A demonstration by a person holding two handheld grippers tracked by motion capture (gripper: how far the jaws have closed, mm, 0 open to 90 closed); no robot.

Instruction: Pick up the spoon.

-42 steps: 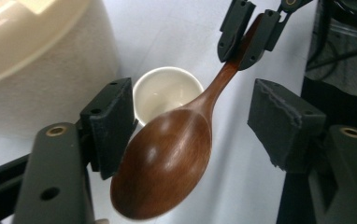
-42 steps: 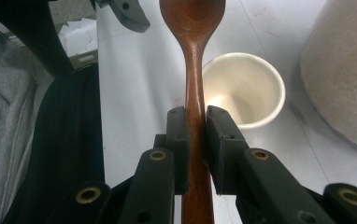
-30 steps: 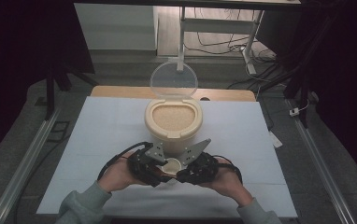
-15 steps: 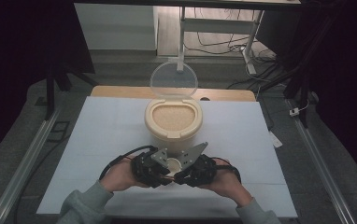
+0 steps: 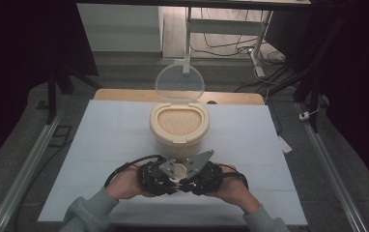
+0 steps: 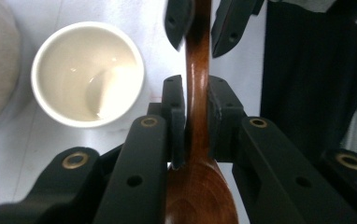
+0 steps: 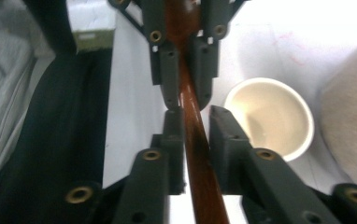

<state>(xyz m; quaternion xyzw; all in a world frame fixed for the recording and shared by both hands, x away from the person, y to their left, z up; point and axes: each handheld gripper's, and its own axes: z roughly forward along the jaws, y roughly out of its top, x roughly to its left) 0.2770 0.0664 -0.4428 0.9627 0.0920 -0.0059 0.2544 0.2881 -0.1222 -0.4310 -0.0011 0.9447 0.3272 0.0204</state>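
So we've got the white worktop taking up most of the high view, with a wooden strip showing along its far edge. Sitting a bit toward that far edge, roughly centred between left and right, is the cream container filled with some pale grain, and its clear lid stands flipped up at the back.

Closer to the near edge, our two grippers meet tip to tip. The left gripper and right gripper sit right next to each other, just in front of the container, and a grey plate rides on top of the right one.

Tucked right at the grippers is a small cream cup, standing upright on the worktop beside the container, with nothing inside as far as we can see.

Smallest bit: the wooden spoon. In the left gripper view, our jaws pinch it at the neck, right where the handle widens into the bowl. In the right gripper view, the handle runs between the jaws: one presses against it, while we see a slight gap on the other side, so it looks like a loose hold.
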